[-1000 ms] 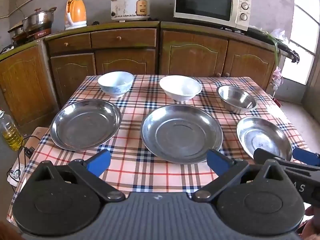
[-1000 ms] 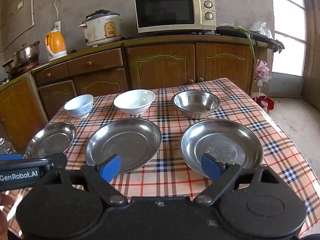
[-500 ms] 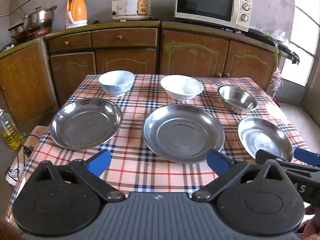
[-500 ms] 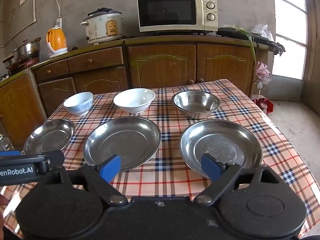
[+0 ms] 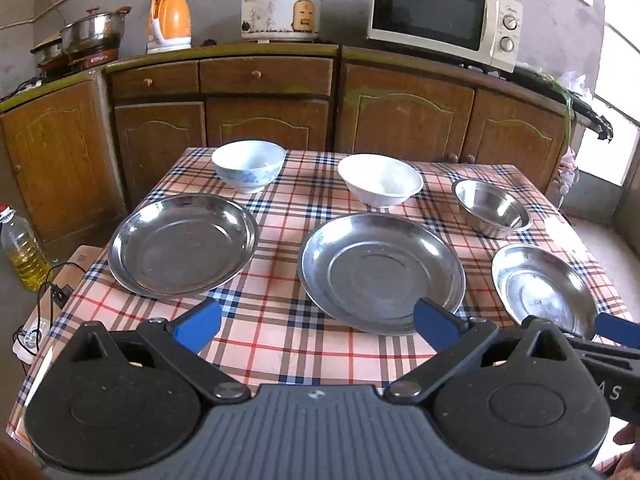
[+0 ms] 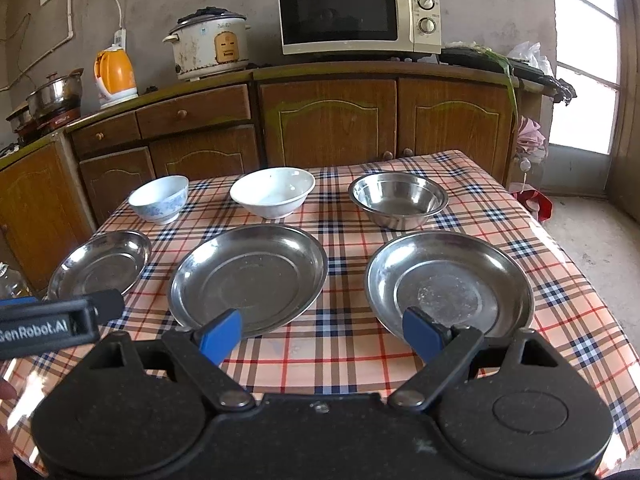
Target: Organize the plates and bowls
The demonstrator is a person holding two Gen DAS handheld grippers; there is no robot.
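Three steel plates lie in a front row on the checked tablecloth: a left plate (image 5: 182,244), a middle plate (image 5: 380,272) and a right plate (image 5: 542,290). Behind them stand a blue-patterned bowl (image 5: 249,165), a white bowl (image 5: 380,179) and a steel bowl (image 5: 491,208). My left gripper (image 5: 318,326) hangs open over the near table edge, empty. My right gripper (image 6: 322,332) is open too, its right finger over the near rim of the right plate (image 6: 450,284), touching nothing that I can see. In the right wrist view, the middle plate (image 6: 248,276) and steel bowl (image 6: 398,198) are apart.
Wooden cabinets (image 5: 272,120) run behind the table (image 6: 560,320), carrying a microwave (image 5: 442,14), rice cooker (image 5: 280,6), orange kettle (image 5: 170,20) and pots (image 5: 92,36). An oil bottle (image 5: 22,248) and power strip (image 5: 30,336) sit on the floor at left. A doorway (image 6: 580,80) opens at right.
Both grippers have drifted slightly, so the table shifts a little in each view. Both stay open and the dishes have not moved.
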